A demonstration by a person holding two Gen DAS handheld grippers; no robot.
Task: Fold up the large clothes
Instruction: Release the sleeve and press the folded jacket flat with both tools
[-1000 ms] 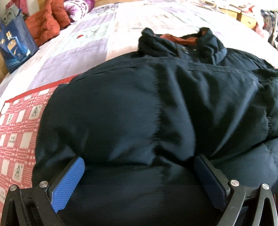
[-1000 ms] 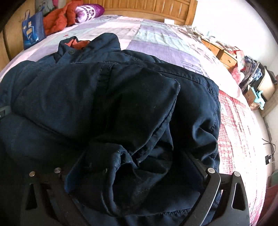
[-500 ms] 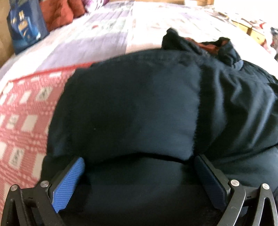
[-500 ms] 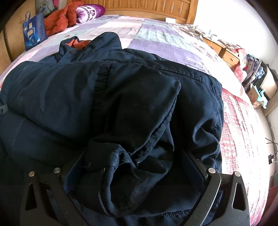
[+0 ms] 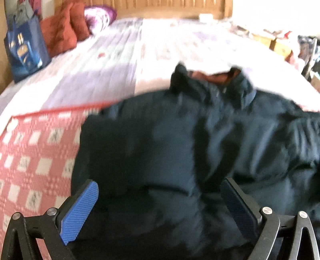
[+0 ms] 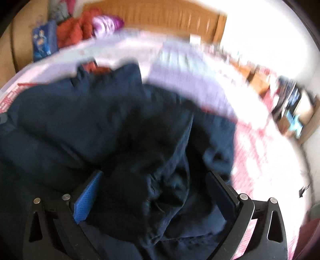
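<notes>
While both views are blurring with motion, a dark navy jacket point(image 5: 180, 160) is lying bunched on the bed point(image 5: 120, 66), filling most of each frame. Going left to right in the left wrist view: a blue bag point(image 5: 26, 50) is standing at the far left edge of the bed (contents too blurred to tell), red-orange bedding point(image 5: 64, 34) is sitting just beside it, then a purple-white pillow point(image 5: 100, 16) against the wooden headboard point(image 5: 170, 8). A red-and-white checked blanket point(image 5: 30, 156) is covering the near left part of the bed, with the jacket's left edge lying on it. The jacket's collar point(image 5: 210, 80) is pointing toward the headboard, rust lining showing inside. At far right, cluttered boxes point(image 5: 280, 44) are sitting beside the bed; what is in them cannot be made out.

The left gripper point(image 5: 158, 202) is standing wide, its blue pads apart, with puffy jacket fabric bulging between them; whether they are pinching it cannot be told. In the right wrist view the right gripper point(image 6: 154, 196) is also spread wide, with a crumpled fold of the jacket point(image 6: 120, 130) heaped between the fingers, grip unclear.
</notes>
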